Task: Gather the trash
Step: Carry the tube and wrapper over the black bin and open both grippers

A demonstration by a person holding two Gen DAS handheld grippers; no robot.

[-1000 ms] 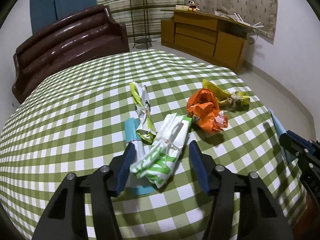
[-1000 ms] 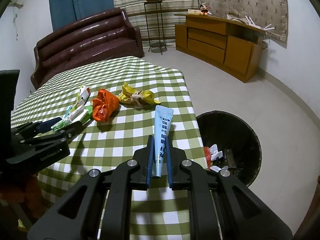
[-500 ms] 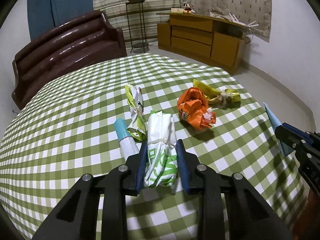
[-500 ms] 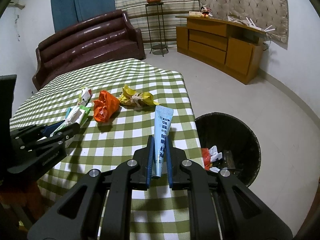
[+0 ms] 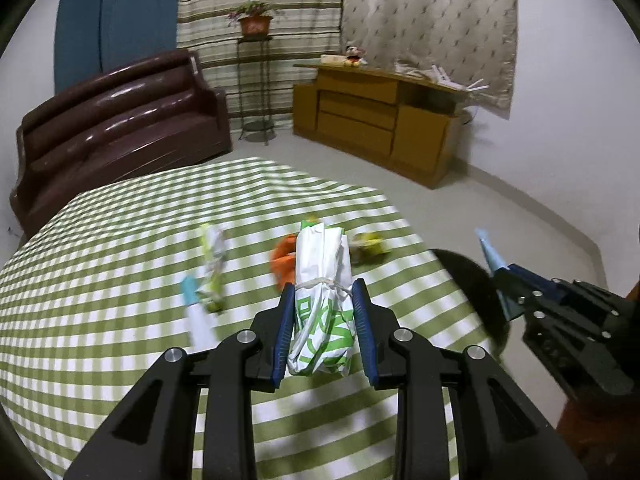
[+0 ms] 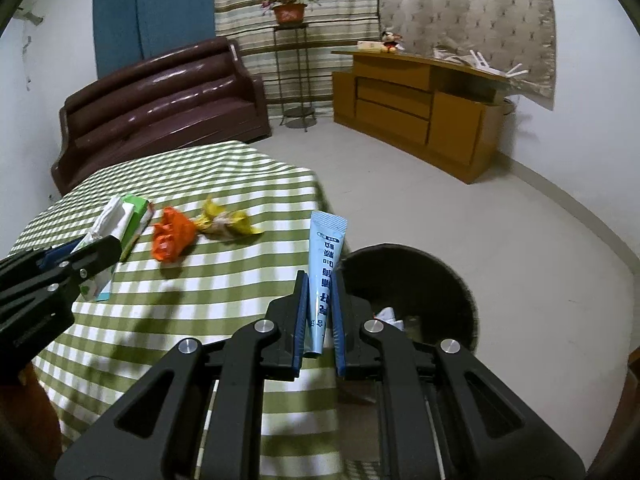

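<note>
Left wrist: crumpled green-and-white wrapper [image 5: 322, 300], string-tied.

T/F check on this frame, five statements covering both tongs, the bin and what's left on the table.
1. The left tongs grip a white-and-green wrapped bundle. True.
2. The right tongs are empty. False: they clamp a light blue tube.
3. The black trash bin stands on the table. False: on the floor beside it.
4. An orange crumpled bag lies on the checked tablecloth. True.
5. The bin is empty. False: some trash is visible inside.
</note>
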